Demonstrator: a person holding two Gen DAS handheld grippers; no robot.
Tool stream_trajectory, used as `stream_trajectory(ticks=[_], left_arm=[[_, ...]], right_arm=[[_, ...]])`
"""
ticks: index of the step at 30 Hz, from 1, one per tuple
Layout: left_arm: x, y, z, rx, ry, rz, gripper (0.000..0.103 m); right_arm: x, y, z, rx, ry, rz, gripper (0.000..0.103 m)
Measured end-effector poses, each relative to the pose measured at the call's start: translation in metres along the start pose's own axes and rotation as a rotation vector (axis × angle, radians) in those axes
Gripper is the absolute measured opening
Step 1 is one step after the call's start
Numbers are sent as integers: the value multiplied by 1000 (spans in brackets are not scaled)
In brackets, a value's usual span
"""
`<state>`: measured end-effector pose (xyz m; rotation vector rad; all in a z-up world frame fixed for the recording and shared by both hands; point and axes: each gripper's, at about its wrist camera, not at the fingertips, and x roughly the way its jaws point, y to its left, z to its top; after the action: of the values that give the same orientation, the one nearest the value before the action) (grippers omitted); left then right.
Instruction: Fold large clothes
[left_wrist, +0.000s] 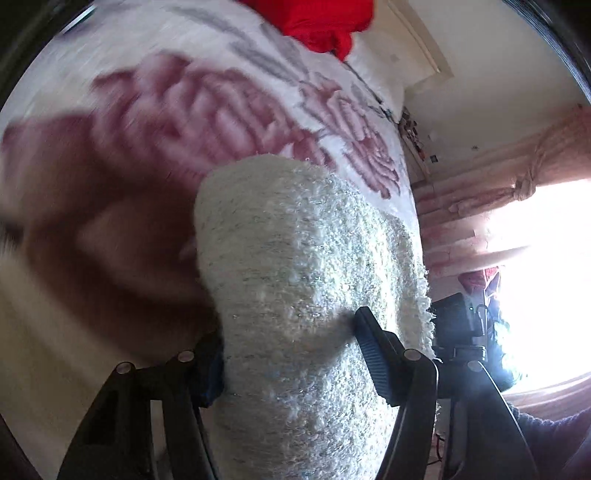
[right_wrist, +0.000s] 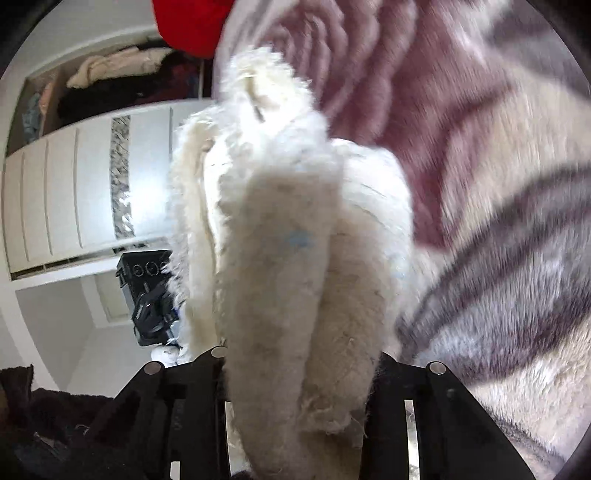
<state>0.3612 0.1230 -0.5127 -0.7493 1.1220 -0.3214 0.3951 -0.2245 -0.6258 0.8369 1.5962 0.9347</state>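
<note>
Clamping fuzzy white garment (left_wrist: 310, 280): both tongs (left_wrist: 291, 354) (right_wrist: 299, 373).

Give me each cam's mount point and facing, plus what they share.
Left wrist: on the left gripper, looking along its fingers over a fluffy white garment pinched between them, toward the rose-print blanket and bright window.
Right wrist: on the right gripper, fingers shut on bunched white pile, facing a white wardrobe.
Shared: garment, blanket, red cloth. No hand shows in either.
</note>
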Motion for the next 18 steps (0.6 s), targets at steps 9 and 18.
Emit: stream_trajectory(ticks=[9, 18], left_arm=[[62, -60, 132, 182, -32, -36, 60], [179, -45, 245, 245, 56, 25, 60]], right_arm=[[-61, 25, 119, -55, -191, -2, 34], [-102, 3, 299, -80, -290, -87, 34]])
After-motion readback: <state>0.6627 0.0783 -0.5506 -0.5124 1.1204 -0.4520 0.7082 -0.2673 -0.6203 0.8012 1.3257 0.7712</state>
